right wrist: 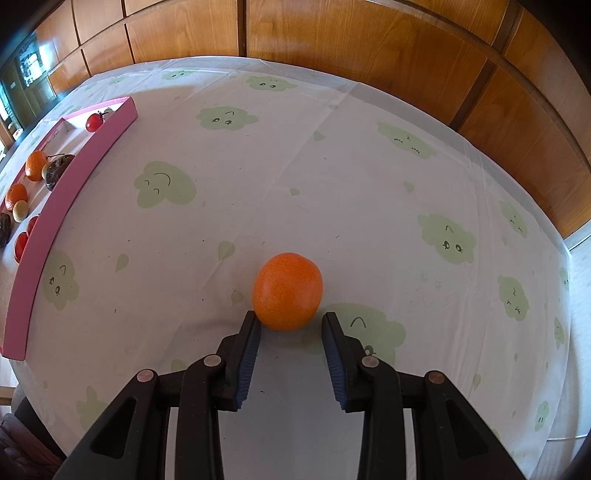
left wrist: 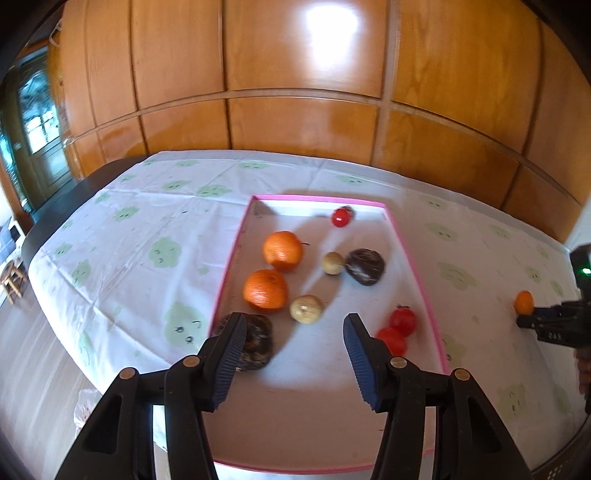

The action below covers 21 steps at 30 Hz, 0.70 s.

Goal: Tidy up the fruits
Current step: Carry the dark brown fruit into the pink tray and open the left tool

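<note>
The pink tray (left wrist: 410,254) of fruit is viewed steeply and closely from its near end along the left gripper (left wrist: 295,325), while the clouded tablecloth (right wrist: 332,166) is viewed more steeply from the right gripper (right wrist: 290,321), tray, cloth and lone orange (right wrist: 287,291) being shared.

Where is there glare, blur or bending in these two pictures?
Left wrist view: a white glare patch on the wood wall; the far tomato looks smeared; the tray rims bow outward. Right wrist view: the orange is sharp; the table edge curves strongly.
</note>
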Available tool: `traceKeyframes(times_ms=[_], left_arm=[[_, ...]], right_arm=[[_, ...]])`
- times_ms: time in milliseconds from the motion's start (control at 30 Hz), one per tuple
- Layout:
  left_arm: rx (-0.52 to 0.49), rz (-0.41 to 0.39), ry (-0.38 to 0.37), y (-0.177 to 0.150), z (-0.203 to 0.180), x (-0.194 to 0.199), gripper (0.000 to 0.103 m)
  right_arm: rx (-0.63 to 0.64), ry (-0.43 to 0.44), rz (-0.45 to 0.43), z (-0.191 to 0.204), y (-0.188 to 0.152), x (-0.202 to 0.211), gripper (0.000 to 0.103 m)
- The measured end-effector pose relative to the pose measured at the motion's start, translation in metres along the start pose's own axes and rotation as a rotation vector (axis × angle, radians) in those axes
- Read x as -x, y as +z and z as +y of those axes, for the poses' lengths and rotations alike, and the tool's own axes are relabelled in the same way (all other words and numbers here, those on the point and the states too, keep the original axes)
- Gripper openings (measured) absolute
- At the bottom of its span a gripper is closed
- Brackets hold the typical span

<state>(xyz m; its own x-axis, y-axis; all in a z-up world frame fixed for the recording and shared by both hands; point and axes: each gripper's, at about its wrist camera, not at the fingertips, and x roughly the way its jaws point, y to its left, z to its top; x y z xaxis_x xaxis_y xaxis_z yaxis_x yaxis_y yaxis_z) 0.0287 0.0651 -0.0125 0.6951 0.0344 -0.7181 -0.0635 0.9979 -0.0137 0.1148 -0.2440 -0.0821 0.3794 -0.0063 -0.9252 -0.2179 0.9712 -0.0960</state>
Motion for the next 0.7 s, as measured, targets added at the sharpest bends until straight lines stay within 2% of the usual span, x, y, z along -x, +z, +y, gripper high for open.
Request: traceKeyframes(times_ms=[267,700], left_arm=[[-0.034,0.003,-0.028,-0.002,-0.015,0.003,0.056],[-0.045,0.016,-0.043,-0.006,-0.018,0.001,0.056]], right_arm=[[0.003,-0.006,-0.002,0.002,0.000,0.001,0.034],[0.018,-0.022,-0.011,0.009,-0.003,0.003,0.032]])
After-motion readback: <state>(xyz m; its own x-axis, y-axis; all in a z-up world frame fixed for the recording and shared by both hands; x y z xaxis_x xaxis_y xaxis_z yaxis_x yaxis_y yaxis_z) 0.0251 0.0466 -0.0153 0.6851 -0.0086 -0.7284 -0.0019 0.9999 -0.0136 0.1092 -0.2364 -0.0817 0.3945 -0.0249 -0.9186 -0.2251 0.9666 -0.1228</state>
